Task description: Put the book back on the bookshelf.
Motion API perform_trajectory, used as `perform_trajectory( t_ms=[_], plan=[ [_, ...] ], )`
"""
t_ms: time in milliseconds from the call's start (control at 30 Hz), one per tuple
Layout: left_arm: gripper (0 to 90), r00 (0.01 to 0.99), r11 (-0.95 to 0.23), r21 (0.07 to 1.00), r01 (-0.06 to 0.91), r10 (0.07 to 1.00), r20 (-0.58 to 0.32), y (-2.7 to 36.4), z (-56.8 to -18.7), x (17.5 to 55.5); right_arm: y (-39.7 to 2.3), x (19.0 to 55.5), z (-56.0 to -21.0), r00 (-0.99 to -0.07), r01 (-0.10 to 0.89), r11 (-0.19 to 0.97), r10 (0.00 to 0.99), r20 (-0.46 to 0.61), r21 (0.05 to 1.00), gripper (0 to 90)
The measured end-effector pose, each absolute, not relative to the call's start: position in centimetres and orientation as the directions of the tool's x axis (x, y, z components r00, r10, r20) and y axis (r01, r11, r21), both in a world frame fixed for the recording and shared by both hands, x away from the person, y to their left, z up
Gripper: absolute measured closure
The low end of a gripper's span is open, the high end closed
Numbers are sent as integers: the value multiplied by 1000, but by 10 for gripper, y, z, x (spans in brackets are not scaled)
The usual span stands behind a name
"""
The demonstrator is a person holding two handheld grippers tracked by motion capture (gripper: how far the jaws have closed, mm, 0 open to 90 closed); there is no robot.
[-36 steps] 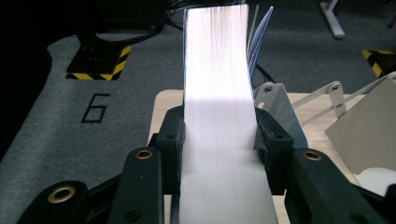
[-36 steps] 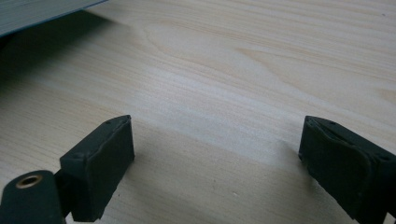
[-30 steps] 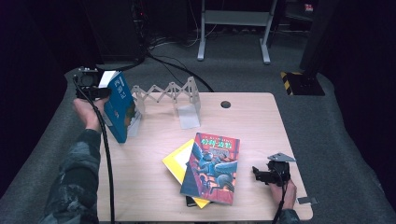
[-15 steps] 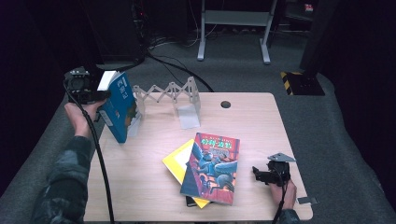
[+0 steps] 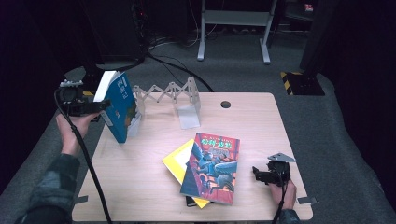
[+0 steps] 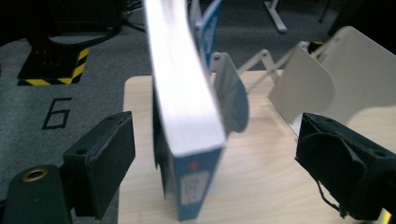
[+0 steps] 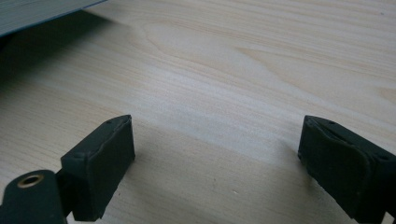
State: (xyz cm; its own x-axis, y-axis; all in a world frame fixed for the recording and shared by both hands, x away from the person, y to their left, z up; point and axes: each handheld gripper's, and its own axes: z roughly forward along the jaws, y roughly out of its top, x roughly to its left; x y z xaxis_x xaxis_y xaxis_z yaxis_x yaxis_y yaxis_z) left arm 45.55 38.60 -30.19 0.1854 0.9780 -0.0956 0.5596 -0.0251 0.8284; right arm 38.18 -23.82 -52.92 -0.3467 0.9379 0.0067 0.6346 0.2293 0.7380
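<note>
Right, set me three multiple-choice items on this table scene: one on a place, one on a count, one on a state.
1. Where does the blue paperback book stand?
A. At the left end of the white folding book rack
B. Flat at the table's right edge
C. On the floor

2. How many books lie stacked in the middle of the light wooden table?
A. One
B. Three
C. Five

3. How are the left gripper jaws?
A. Clamped on the book
B. Open, the book between them untouched
C. Shut on nothing

Answers:
1 A, it leans upright against the rack's end plate.
2 B, the illustrated book tops a yellow book and a dark book.
3 B, gaps show on both sides of the book; the jaws have just been opening.
</note>
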Motion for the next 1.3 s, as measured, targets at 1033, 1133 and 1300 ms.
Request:
perform_trajectory(
  t_ms=[1033, 1133, 1300],
  plan=[
    [141, 502, -217, 743, 633, 846, -181, 268, -430, 421, -195, 364, -464, -457, 647, 108, 848, 270, 755, 158],
    [171, 532, -233, 724, 649, 820, -213, 249, -442, 427, -173, 360, -455, -491, 654, 148, 829, 267, 742, 168],
    [264, 590, -285, 691, 664, 767, -251, 222, -457, 435, -148, 361, -457, -519, 673, 220, 821, 239, 707, 275]
  ],
)
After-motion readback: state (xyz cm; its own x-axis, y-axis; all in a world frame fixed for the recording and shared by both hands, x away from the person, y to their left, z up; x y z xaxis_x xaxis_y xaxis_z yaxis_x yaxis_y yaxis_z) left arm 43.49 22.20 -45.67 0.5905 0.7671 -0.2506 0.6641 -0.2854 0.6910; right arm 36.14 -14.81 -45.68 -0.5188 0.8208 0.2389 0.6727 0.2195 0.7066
